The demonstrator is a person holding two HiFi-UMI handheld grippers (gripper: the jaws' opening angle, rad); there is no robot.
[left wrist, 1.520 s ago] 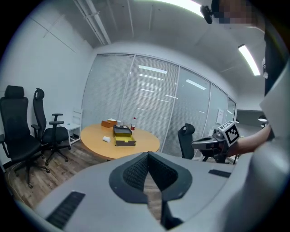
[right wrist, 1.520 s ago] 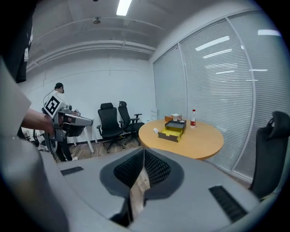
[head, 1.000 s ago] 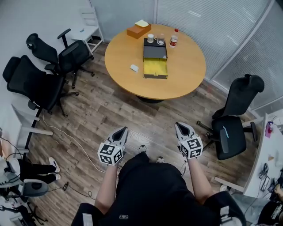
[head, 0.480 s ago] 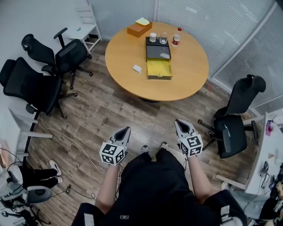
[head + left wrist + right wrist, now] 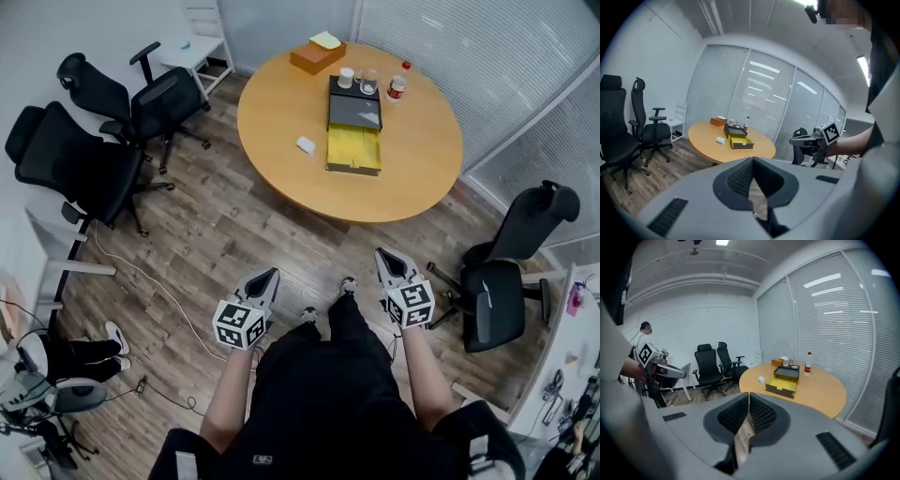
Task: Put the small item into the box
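Observation:
On the round wooden table (image 5: 281, 141) lies a small white item (image 5: 306, 144), left of an open box with a yellow inside (image 5: 354, 150) and a dark lid (image 5: 355, 112). Both show small and far in the left gripper view as the item (image 5: 720, 139) and box (image 5: 738, 140), and in the right gripper view as the item (image 5: 761, 379) and box (image 5: 784, 380). My left gripper (image 5: 269, 277) and right gripper (image 5: 383, 258) are held over the floor, well short of the table. Both are shut with nothing between their pads.
An orange-brown box (image 5: 318, 55), two cups (image 5: 356, 79) and a red-capped bottle (image 5: 397, 84) stand at the table's far side. Black office chairs (image 5: 84, 159) are at the left, another (image 5: 506, 281) at the right. A white cable (image 5: 141, 281) runs across the wood floor.
The person has stepped toward the table: table and box sit slightly nearer and further right in the head view. Both grippers keep their pose, still shut.

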